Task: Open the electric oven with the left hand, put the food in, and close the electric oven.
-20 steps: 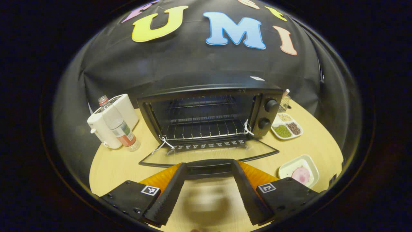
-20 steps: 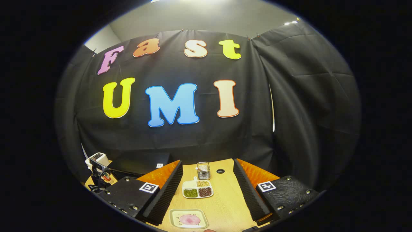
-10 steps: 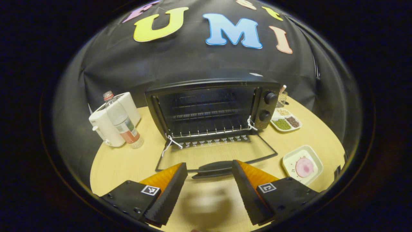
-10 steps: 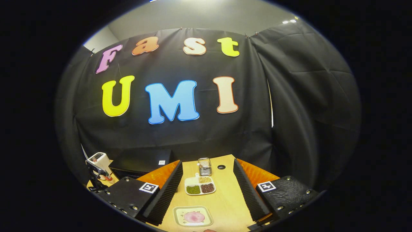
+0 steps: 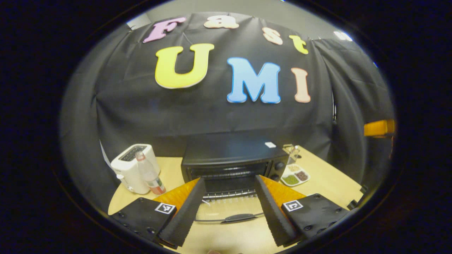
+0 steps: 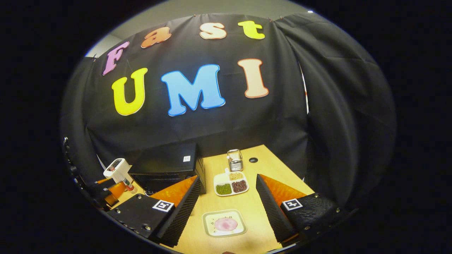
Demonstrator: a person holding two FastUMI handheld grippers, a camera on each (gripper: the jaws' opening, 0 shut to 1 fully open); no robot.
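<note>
Hovering over the pale wooden tabletop (image 5: 328,183), the left tongs (image 5: 229,211) stood apart and empty, facing the black electric oven (image 5: 233,158) whose glass door (image 5: 229,213) lay folded down flat. The right tongs (image 6: 226,208) were likewise apart, with the square white plate holding a pink slice of food (image 6: 224,223) lying between them on the tabletop.

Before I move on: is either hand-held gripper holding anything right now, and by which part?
Nothing is held. The left hand-held gripper is open, clear of the oven door handle. The right hand-held gripper is open above the food plate.
</note>
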